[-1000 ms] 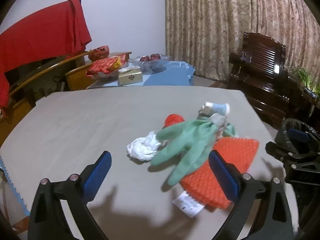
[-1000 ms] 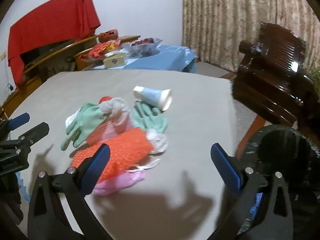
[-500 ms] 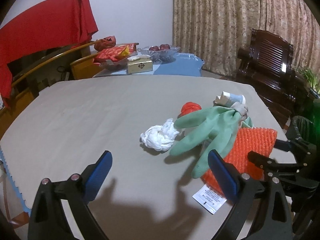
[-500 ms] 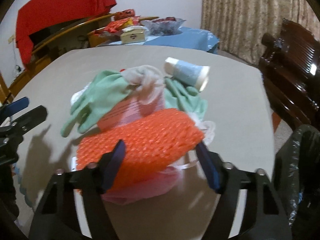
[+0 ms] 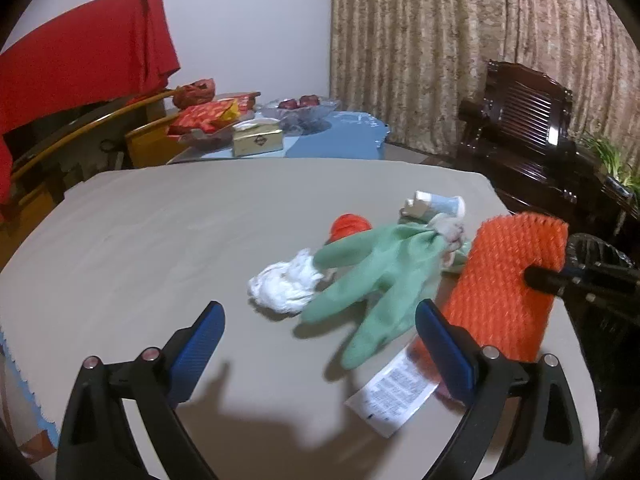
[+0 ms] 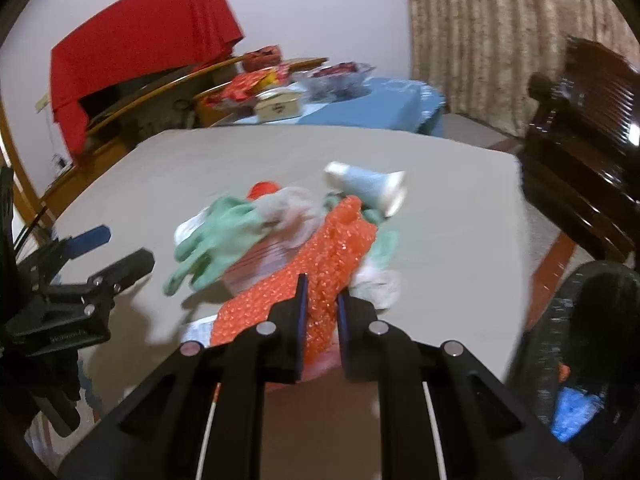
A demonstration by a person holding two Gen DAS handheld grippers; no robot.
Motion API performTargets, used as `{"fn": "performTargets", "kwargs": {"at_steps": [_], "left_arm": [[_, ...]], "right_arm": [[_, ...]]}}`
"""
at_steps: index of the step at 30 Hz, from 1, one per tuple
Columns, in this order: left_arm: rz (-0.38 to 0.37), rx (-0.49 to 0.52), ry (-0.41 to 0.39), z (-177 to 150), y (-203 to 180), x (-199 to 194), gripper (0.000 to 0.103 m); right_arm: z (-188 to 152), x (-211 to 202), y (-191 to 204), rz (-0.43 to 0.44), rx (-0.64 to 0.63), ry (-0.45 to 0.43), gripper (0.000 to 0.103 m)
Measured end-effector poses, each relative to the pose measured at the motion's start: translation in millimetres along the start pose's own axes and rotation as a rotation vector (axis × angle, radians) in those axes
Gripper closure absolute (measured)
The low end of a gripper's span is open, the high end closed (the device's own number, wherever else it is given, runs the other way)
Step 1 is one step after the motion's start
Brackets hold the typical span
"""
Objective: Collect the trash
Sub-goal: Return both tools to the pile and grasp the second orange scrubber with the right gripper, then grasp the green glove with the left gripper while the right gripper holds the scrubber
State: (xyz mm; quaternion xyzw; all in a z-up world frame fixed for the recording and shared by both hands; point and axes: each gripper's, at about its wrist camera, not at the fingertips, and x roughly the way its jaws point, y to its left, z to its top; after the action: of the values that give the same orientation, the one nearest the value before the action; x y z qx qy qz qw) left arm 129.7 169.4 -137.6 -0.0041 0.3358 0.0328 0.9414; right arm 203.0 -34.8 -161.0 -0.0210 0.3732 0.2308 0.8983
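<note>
A heap of trash lies on the grey table [image 5: 160, 232]. My right gripper [image 6: 322, 292] is shut on an orange bubble-wrap sheet [image 6: 320, 264], which stands lifted on edge in the left wrist view [image 5: 512, 280]. Beside it lie a green glove [image 5: 384, 268], a crumpled white tissue [image 5: 284, 284], a pale blue paper cup [image 5: 440, 204], a small orange wad [image 5: 348, 226] and a printed white packet [image 5: 396, 392]. My left gripper [image 5: 316, 344] is open over the near table, its fingers just short of the tissue and glove, holding nothing.
A black bin lined with a bag [image 6: 580, 340] stands off the table's right edge. A dark wooden chair [image 5: 520, 128] is at the right. Behind the table are a blue-clothed side table [image 5: 332, 140] with boxes and bowls, and a red cloth [image 5: 80, 68].
The right gripper went from wide open, moved in over the orange bubble wrap, closed on it and raised its edge. The left gripper stayed open and nearly still.
</note>
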Motion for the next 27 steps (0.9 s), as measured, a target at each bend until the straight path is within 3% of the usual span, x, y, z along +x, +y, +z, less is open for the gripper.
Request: {"fn": "performTargets", "kwargs": {"at_steps": [5, 11, 19, 22, 27], "left_arm": [[-0.026, 0.025, -0.005, 7.2, -21.2, 12.4, 0.01], [-0.03, 0.066, 0.019, 12.3, -40.0, 39.7, 0.023], [-0.106, 0.098, 0.035, 18.9, -50.1, 54.0, 0.076], [-0.125, 0.086, 0.011, 21.4, -48.9, 40.9, 0.084], [-0.146, 0.066, -0.037, 28.3, -46.7, 10.5, 0.086]], "right_arm": [[3.9, -6.5, -24.2, -0.057, 0.026, -0.005, 0.091], [4.4, -8.1, -39.4, -0.075, 0.045, -0.007, 0.091], [6.4, -12.4, -43.8, -0.07, 0.049, -0.014, 0.09], [10.4, -18.8, -42.1, -0.061, 0.05, -0.026, 0.09], [17.9, -32.1, -40.7, -0.052, 0.044, -0.058, 0.09]]}}
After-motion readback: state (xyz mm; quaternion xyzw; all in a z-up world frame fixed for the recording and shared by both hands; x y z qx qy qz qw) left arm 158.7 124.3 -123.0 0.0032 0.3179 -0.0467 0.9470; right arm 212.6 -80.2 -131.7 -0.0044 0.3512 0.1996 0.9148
